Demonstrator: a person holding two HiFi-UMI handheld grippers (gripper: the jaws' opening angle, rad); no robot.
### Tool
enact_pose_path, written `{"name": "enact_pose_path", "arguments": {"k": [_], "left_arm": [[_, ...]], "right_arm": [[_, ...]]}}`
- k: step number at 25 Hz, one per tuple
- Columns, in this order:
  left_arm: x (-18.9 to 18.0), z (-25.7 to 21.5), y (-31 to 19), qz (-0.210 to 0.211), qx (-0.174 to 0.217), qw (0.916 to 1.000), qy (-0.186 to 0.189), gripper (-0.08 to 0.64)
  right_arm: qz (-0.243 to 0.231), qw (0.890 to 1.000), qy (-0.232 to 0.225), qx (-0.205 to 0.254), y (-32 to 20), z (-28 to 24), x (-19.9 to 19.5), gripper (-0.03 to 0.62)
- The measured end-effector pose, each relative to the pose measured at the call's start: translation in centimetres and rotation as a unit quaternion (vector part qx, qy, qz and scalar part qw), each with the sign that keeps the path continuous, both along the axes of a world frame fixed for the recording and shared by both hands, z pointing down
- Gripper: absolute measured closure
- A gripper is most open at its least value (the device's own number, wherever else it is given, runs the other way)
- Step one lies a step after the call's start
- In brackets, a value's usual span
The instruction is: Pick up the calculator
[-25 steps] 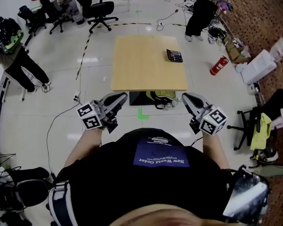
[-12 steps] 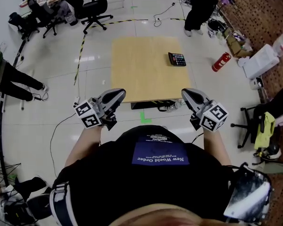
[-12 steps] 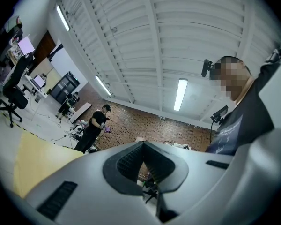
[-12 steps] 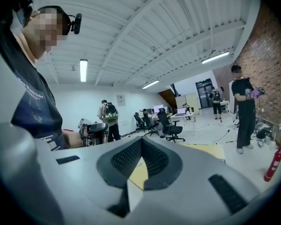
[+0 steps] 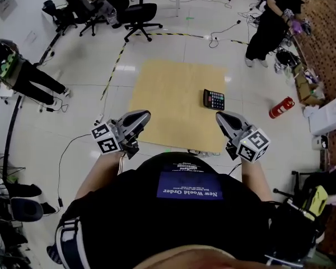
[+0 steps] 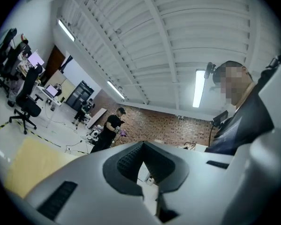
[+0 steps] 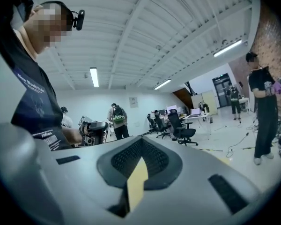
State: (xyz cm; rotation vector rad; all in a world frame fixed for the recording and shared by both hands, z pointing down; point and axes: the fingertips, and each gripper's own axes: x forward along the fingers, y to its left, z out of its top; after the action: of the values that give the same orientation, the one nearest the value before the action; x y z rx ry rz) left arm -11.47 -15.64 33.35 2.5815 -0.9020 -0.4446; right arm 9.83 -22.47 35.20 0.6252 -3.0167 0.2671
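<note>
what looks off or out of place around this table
Nothing much stands out. The calculator lies flat near the right edge of the table, with nothing spilled or visibly broken. The only untidy thing is the loose cables that trail across the floor beyond the table's far side.

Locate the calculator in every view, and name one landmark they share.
Head view: calculator on the right part of the wooden table.
Left gripper view: not in it.
Right gripper view: not in it.
Shared landmark: the standing person in black with purple gloves.
</note>
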Motion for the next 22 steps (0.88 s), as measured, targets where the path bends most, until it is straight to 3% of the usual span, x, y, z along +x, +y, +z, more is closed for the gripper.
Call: {"name": "enact_pose_path", "arguments": {"k": [3, 6, 10, 16, 22], "left_arm": [[1.5, -0.2, -2.4, -0.020, -0.009, 0.9998, 0.002, 0.558], [2.4, 0.0, -3.1, -0.025, -0.021, 0.9991, -0.025, 0.558], [1.2, 0.5, -4.0, -0.032, -0.034, 0.9986, -0.023, 0.558], [-3.3, 1.2, -6.0, 0.000, -0.015, 0.9999, 0.009, 0.558], [-8.9, 2.2, -8.9, 0.048, -0.001, 0.9989, 0.005, 0.558]], "right_arm": [[-0.024, 1.000, -0.013, -0.004, -3.9, 0.1, 0.3, 0.607], [-0.051, 0.998, -0.021, -0.009, -5.3, 0.4, -0.6, 0.607], [-0.059, 0.998, -0.015, -0.016, -6.3, 1.1, -1.8, 0.607], [-0.032, 0.999, 0.015, -0.003, -6.4, -0.1, -6.4, 0.607], [0.026, 0.999, 0.025, 0.004, -7.5, -1.4, -11.1, 0.607]]}}
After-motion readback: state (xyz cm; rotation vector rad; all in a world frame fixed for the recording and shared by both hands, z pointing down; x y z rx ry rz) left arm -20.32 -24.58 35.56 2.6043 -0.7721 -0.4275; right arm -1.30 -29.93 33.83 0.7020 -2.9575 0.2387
